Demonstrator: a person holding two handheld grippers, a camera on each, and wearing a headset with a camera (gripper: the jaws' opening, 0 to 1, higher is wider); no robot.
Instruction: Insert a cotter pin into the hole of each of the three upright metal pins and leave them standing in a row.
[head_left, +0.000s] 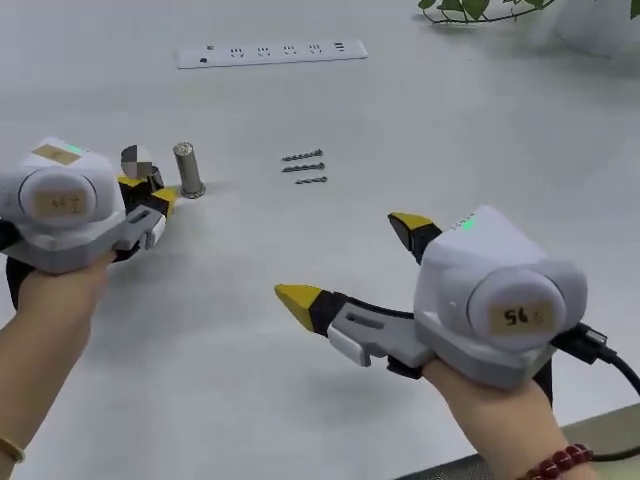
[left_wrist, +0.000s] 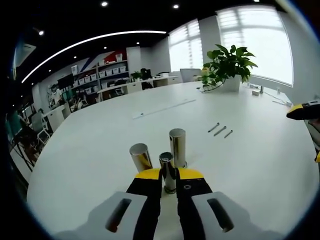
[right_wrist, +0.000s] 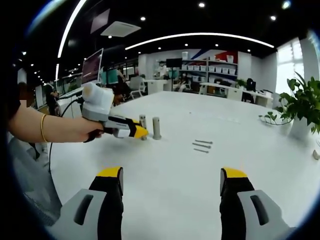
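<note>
Left hand-held gripper (left_wrist: 170, 177), clamped on a metal pin (left_wrist: 166, 162), blocks it from the head view. Right hand-held gripper (right_wrist: 172, 174) gapes.

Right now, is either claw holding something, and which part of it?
The left claw is shut on one metal pin, gripping its shaft below the top. The right claw is open and empty.

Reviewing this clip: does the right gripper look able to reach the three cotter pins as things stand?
Probably yes. The right gripper has its jaws open, bare table lies between it and the cotter pins, and the left gripper is off to the side, shut on a metal pin.
</note>
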